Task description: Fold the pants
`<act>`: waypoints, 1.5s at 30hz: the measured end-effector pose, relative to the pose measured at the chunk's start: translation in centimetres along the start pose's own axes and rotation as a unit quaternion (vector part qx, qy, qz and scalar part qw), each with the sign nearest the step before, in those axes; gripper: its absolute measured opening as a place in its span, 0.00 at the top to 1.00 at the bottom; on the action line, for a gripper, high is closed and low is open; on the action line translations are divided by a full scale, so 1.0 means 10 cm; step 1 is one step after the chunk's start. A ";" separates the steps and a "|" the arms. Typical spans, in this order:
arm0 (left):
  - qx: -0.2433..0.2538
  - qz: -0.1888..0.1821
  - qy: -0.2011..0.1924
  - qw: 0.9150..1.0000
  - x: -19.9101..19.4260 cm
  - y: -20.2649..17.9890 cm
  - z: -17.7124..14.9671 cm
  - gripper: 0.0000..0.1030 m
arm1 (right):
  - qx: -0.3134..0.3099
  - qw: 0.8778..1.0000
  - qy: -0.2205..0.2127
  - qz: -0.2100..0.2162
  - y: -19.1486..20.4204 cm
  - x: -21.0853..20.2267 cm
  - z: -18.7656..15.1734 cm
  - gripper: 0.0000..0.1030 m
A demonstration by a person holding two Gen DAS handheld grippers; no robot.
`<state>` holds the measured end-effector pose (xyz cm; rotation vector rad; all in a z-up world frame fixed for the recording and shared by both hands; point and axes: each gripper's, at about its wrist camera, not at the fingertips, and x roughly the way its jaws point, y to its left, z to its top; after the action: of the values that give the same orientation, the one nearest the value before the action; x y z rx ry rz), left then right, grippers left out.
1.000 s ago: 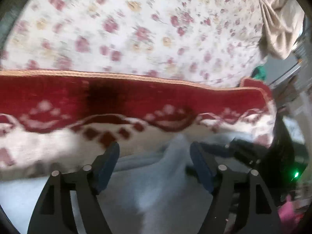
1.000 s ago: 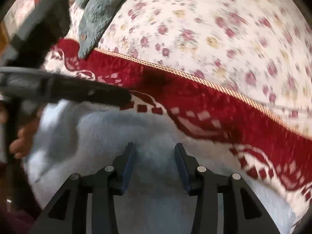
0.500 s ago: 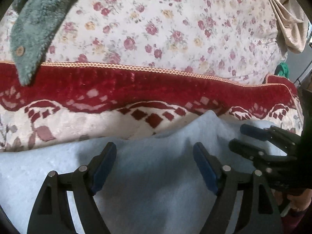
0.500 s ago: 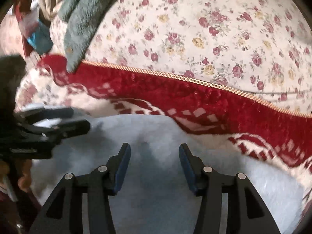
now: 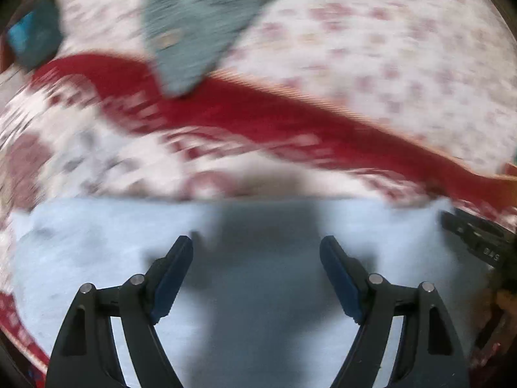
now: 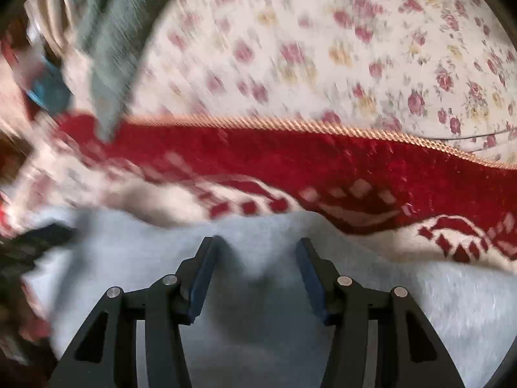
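The pale blue pants fill the lower half of both views, lying on the red-patterned blanket. The left claw stands wide and empty above them; the right claw is opening, cloth below but ungripped. Best to release cleanly — then smooth the fold edge flat.

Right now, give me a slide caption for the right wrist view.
Right hand-held gripper opening over light blue pants spread on a red-and-cream blanket.
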<state>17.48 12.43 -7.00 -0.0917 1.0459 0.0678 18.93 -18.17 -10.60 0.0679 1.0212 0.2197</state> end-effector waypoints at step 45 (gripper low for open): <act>-0.359 -0.215 -0.009 0.908 -0.59 2.44 -1.41 0.00 | -0.105 0.971 0.047 0.208 2.25 -0.53 -0.83 0.34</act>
<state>0.01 35.07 -9.94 -0.9889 0.9159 0.0494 5.79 2.24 -6.93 0.0795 1.0644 0.7180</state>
